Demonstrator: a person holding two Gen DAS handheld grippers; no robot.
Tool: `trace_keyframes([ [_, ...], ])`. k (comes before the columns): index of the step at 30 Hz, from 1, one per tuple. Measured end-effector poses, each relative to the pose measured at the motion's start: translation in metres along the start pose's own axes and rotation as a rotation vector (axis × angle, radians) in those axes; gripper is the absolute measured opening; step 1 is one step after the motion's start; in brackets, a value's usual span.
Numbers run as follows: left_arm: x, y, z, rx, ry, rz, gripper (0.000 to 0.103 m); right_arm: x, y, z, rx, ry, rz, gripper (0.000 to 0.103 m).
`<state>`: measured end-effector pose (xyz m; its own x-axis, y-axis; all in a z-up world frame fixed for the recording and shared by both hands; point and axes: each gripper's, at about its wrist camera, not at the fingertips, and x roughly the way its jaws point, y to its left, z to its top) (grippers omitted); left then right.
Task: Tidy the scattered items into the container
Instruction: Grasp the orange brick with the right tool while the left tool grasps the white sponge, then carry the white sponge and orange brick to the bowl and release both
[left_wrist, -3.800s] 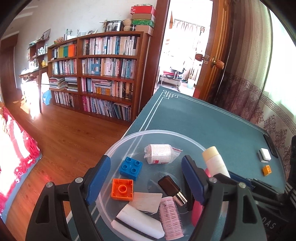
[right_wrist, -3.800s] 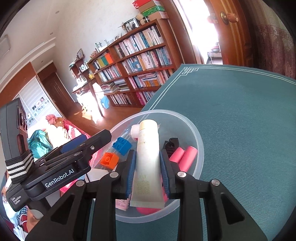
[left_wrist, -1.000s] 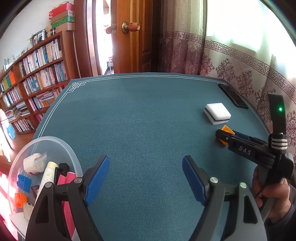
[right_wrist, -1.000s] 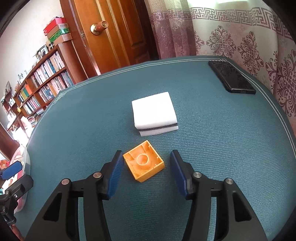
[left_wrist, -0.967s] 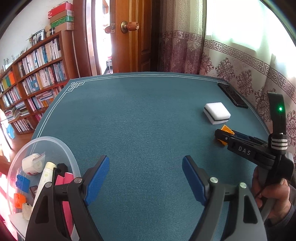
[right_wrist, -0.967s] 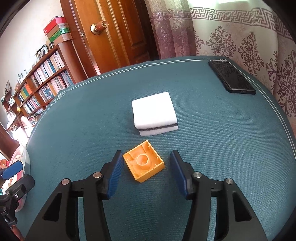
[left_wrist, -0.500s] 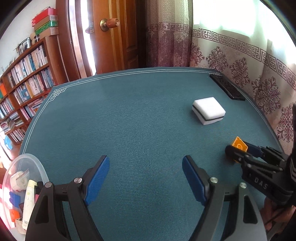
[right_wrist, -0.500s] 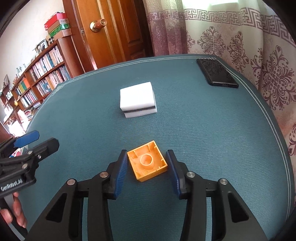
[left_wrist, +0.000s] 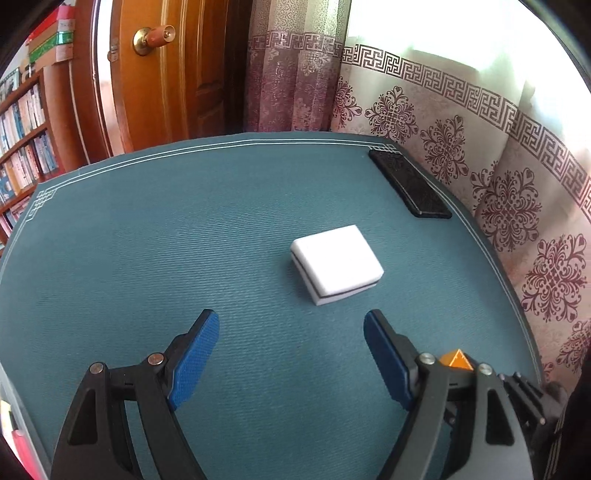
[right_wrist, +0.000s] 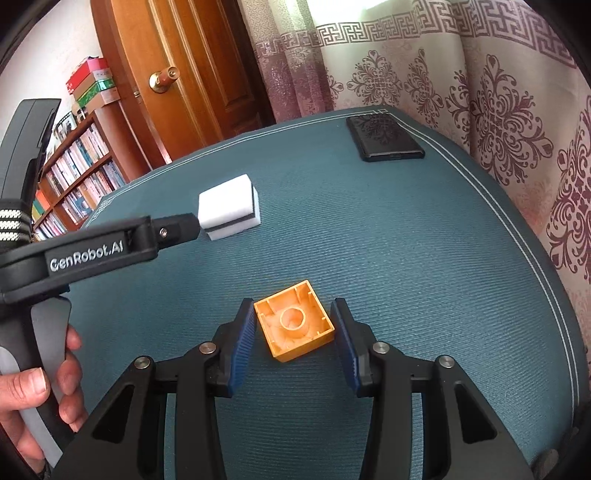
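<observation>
Two tools (right_wrist: 293, 334), hollow sq. brick (right_wrist: 294, 325)

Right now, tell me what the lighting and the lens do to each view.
Left wrist view: the window behind the curtain blows out to white at top right; the fisheye bows the table edge and darkens the corners. Right wrist view: even daylight, the orange block sharp between the right claw fingers, soft shadows; the bookshelf leans with distortion.
</observation>
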<state>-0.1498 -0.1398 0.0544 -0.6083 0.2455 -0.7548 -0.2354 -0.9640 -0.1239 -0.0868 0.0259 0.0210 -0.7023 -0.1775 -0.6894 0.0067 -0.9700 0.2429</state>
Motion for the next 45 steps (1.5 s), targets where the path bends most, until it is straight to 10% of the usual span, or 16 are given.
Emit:
trace_keyframes([
  [20,0.064,-0.023,0.031,-0.034,0.012,0.036,0.084,0.003,-0.007,-0.001,0.017,-0.017,-0.013,0.045],
  [29,0.055,-0.029,0.021,0.042,-0.033,0.021,0.065,0.0,-0.009,-0.001,0.015,-0.02,-0.015,0.045],
  [45,-0.022,0.0,0.0,0.026,-0.161,0.128,0.063,-0.005,-0.005,-0.003,-0.007,-0.052,-0.002,0.045],
])
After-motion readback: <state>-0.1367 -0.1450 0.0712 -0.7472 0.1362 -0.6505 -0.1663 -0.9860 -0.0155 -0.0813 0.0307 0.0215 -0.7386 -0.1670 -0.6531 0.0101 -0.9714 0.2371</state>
